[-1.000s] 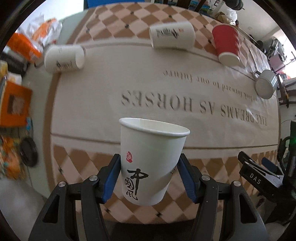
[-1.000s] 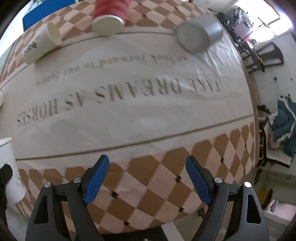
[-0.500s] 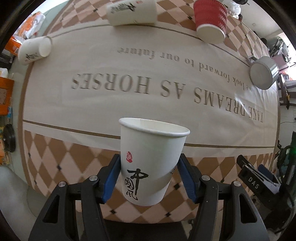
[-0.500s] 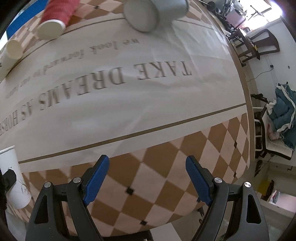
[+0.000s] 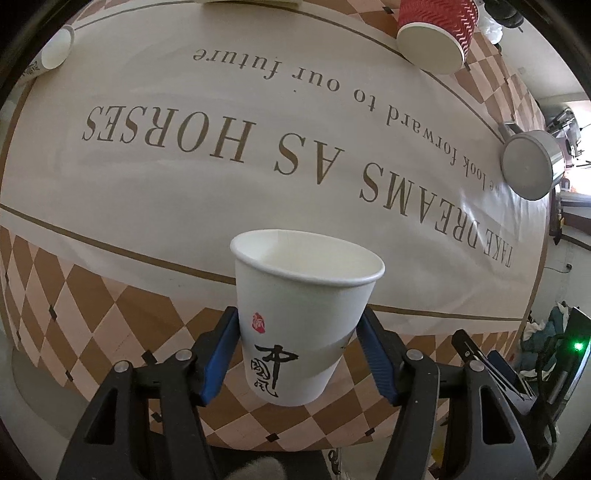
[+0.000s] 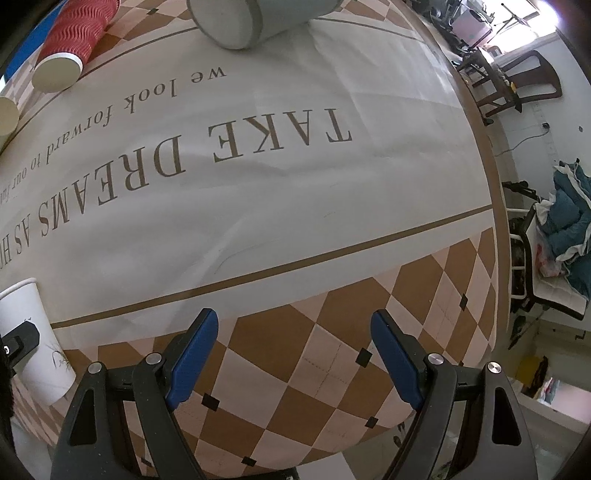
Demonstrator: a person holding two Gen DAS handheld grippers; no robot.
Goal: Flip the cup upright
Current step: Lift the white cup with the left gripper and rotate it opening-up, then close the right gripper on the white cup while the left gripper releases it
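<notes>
Two blue-padded fingers (image 5: 221, 354) of the left gripper (image 5: 299, 354) clenched the white paper cup with black calligraphy (image 5: 301, 317), held mouth-up above the checkered near border of the printed tabletop (image 5: 258, 192). The right gripper (image 6: 295, 363) hung with its fingers spread on nothing, to the right of that cup. Judging from this, the cup should go down level until its base sat flat, and only then be let go. A red ribbed paper cup (image 5: 436, 33) and a grey metal mug (image 5: 528, 166) lay on their sides far beyond it.
</notes>
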